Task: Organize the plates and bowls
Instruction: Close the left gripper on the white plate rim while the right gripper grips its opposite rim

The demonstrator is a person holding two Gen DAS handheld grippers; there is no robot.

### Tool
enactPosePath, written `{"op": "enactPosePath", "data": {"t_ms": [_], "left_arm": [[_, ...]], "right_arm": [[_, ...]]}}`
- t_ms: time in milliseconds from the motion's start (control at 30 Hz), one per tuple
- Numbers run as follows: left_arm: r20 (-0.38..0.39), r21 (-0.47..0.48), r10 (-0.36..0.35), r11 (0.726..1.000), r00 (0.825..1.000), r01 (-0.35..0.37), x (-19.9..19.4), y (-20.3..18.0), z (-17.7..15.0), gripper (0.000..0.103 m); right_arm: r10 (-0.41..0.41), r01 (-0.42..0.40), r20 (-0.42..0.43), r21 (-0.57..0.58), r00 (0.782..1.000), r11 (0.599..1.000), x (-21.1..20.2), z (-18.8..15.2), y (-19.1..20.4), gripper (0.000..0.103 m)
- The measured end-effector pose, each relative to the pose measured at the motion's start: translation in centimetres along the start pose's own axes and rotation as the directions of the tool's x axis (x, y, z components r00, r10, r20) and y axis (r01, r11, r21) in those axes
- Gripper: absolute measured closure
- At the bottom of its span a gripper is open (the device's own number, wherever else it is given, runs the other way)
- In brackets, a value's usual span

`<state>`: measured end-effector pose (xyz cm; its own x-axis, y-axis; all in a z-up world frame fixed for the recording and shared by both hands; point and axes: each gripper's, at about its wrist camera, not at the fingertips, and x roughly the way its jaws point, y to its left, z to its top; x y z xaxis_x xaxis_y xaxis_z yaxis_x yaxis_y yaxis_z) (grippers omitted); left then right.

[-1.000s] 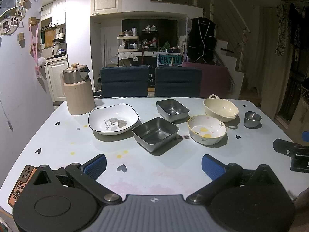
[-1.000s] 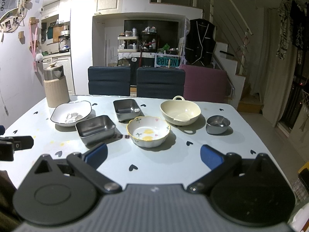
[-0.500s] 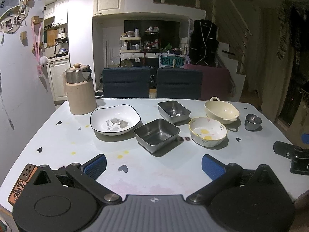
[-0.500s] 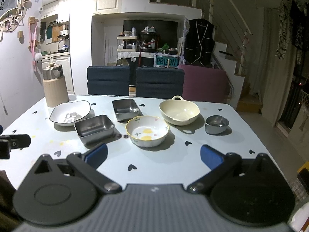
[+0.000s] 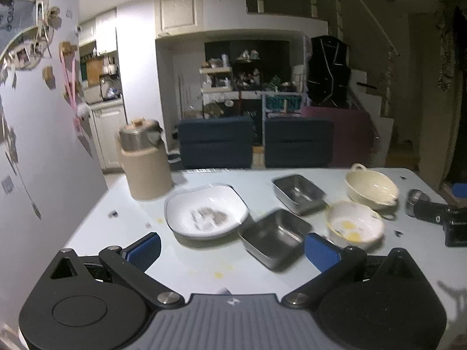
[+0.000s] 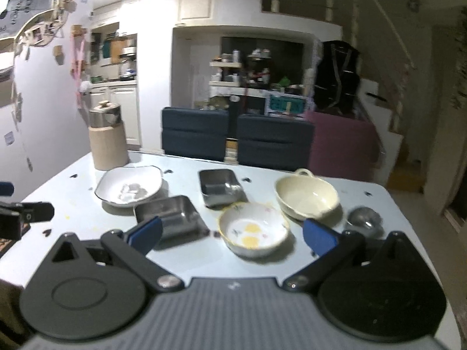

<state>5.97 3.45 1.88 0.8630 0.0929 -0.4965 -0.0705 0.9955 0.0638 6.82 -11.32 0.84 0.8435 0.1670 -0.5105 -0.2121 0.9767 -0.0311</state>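
Bowls and plates sit spread on the counter (image 5: 204, 265), none stacked. My left claw (image 5: 232, 248) and right claw (image 6: 232, 232) both hang released, empty. I judge I should approach low, pinch the flowered bowl (image 6: 253, 229) by its rim, and lift level.

Left gripper (image 5: 232, 250): held wide open above the table (image 5: 204, 265).
Nearest dishes: white plate (image 5: 205, 211), steel tray (image 5: 275, 237).

Two shiny metal trays (image 5: 275, 237) beside glossy ceramic bowls (image 6: 253, 232)
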Motion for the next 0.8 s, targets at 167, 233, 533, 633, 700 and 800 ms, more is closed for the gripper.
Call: {"op": "enactPosePath", "data": {"t_ms": [167, 233, 533, 633, 700, 800], "left_arm": [[-0.008, -0.016, 0.025, 1.0, 1.0, -0.025, 3.7, 2.7, 1.9, 0.0], [-0.007, -0.034, 0.022, 0.999, 1.0, -0.022, 5.3, 4.0, 2.5, 0.0], [-0.088, -0.205, 0.042, 0.977, 0.995, -0.06, 15.5, 11.1, 3.4, 0.0], [-0.086, -0.253, 0.047, 0.965, 0.995, -0.068, 18.5, 13.2, 3.1, 0.001], [-0.078, -0.306, 0.028, 0.951, 0.997, -0.051, 20.4, 14.7, 2.9, 0.001], [-0.107, -0.385, -0.02, 0.922, 0.994, -0.023, 23.5, 16.5, 2.4, 0.01]], "right_arm": [[0.061, -0.061, -0.004, -0.022, 0.998, 0.998, 5.1, 2.7, 0.7, 0.0], [0.099, -0.099, -0.005, -0.025, 0.995, 0.995, 7.3, 3.9, 1.2, 0.0], [0.231, -0.232, -0.035, -0.016, 0.972, 0.973, 18.1, 8.3, 4.7, 0.0], [0.254, -0.255, -0.085, 0.006, 0.963, 0.967, 22.4, 8.9, 5.8, 0.0], [0.276, -0.274, -0.112, 0.035, 0.955, 0.961, 25.0, 8.7, 5.9, 0.0], [0.299, -0.287, -0.148, 0.095, 0.943, 0.953, 28.9, 8.9, 6.5, 0.001]]}}
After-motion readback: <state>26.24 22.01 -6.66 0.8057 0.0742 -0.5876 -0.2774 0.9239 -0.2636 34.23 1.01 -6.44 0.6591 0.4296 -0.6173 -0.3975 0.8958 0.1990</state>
